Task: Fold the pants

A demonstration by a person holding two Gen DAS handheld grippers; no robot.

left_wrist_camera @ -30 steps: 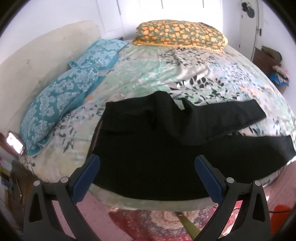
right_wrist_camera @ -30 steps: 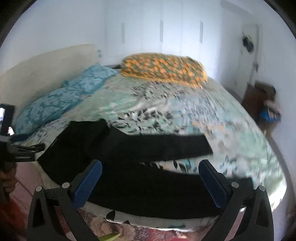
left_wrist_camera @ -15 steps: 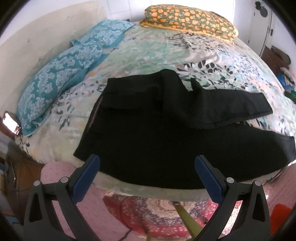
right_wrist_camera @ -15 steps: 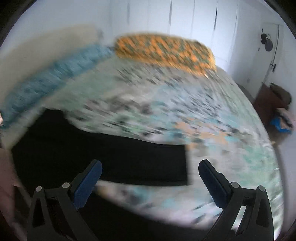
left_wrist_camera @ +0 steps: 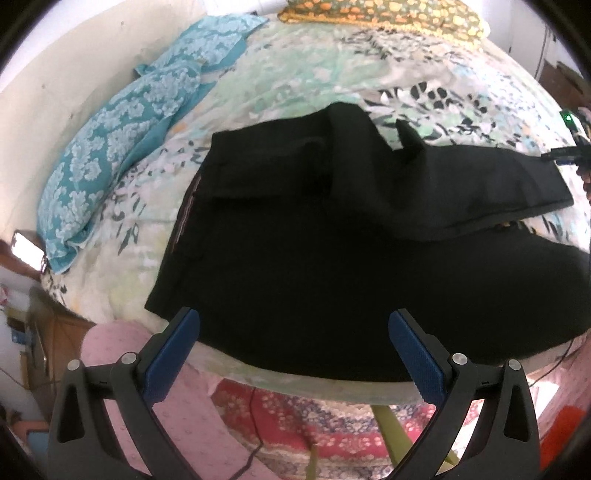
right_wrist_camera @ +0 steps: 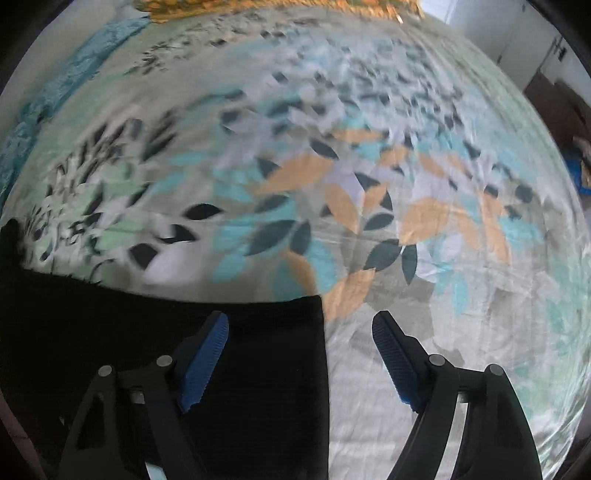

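Observation:
Black pants (left_wrist_camera: 332,240) lie spread on the floral bedsheet (left_wrist_camera: 314,66), waistband to the left, one leg folded across the other towards the right. My left gripper (left_wrist_camera: 293,332) is open and empty, just above the near edge of the pants by the waist. My right gripper (right_wrist_camera: 299,332) is open and straddles the hem end of the upper leg (right_wrist_camera: 258,369), close above the sheet (right_wrist_camera: 369,184). It shows at the right edge of the left wrist view (left_wrist_camera: 565,155).
Blue patterned pillows (left_wrist_camera: 122,140) lie along the left headboard side. An orange-spotted pillow (left_wrist_camera: 388,13) sits at the far end. A lit phone (left_wrist_camera: 27,249) rests at the left. A red patterned rug (left_wrist_camera: 314,424) covers the floor below the bed edge.
Both grippers have moved down and closer to the bed. The right one swung right to the end of the upper pant leg and its jaws have narrowed somewhat.

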